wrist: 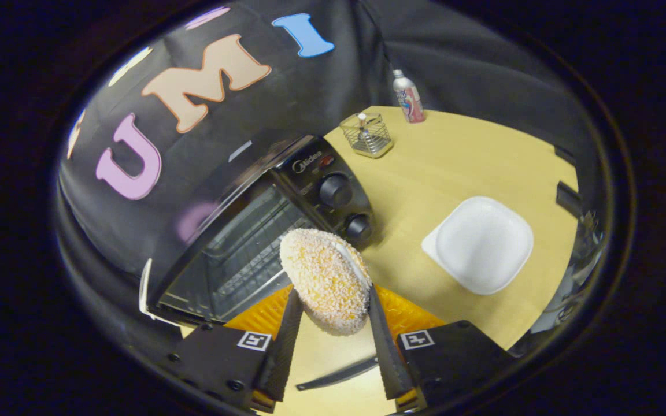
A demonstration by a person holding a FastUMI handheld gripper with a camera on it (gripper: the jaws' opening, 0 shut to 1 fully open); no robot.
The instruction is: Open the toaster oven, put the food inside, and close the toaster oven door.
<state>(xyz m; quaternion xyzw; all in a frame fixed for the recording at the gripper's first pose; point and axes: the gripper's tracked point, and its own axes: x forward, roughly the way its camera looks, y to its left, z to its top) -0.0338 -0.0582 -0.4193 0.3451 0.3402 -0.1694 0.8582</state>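
My gripper (327,309) is raised off the table, tilted, its fingers (280,346) closed from both sides on the crumbed food (324,280), which I hold clear in the air just in front of the toaster oven (252,231).

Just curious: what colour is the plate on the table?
White, plain, seen in the gripper view: plate. The gripper grips the food.

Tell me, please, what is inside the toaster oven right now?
Through the toaster oven opening, a bare wire rack shows. The tool holds the crumbed food in front, covering the right part of the cavity.
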